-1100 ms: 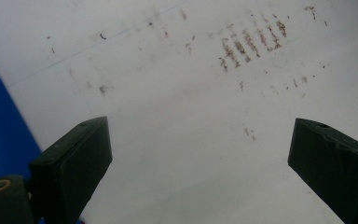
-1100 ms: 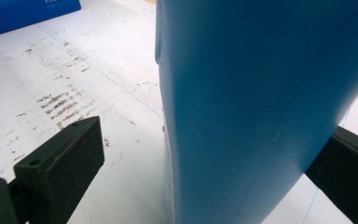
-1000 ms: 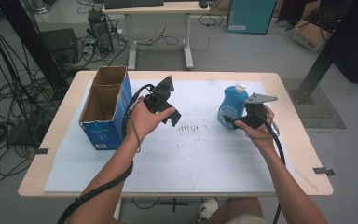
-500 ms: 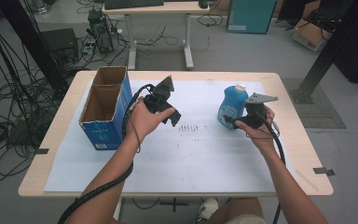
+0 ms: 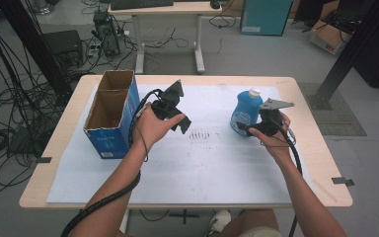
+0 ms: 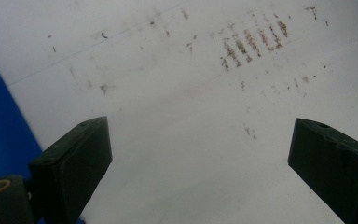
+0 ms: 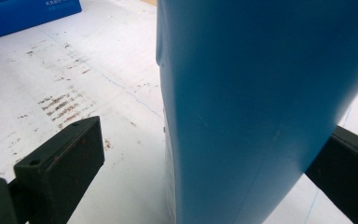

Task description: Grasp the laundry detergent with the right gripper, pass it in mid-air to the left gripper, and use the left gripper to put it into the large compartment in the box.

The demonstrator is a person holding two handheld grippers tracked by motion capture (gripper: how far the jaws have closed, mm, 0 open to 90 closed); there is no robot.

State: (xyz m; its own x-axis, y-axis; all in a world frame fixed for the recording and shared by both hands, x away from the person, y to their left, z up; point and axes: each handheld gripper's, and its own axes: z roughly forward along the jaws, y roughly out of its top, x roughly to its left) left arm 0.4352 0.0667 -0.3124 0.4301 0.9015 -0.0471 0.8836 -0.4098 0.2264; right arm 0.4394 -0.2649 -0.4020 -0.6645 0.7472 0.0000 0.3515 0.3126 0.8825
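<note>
A blue bottle with a white cap stands upright on the white mat, right of centre. My right gripper is open with its jaws on either side of the bottle's lower body. In the right gripper view the bottle sits between the jaws of the gripper; the left jaw stands clear of it, while the right jaw is partly hidden behind it. My left gripper hangs open above the mat, just right of the box. Between the jaws of the left gripper lies nothing but stained mat.
An open blue cardboard box stands at the mat's left side; its blue wall is close beside my left jaw. Brown scuff marks sit mid-mat. Beyond the table are desks, cables and a dark post.
</note>
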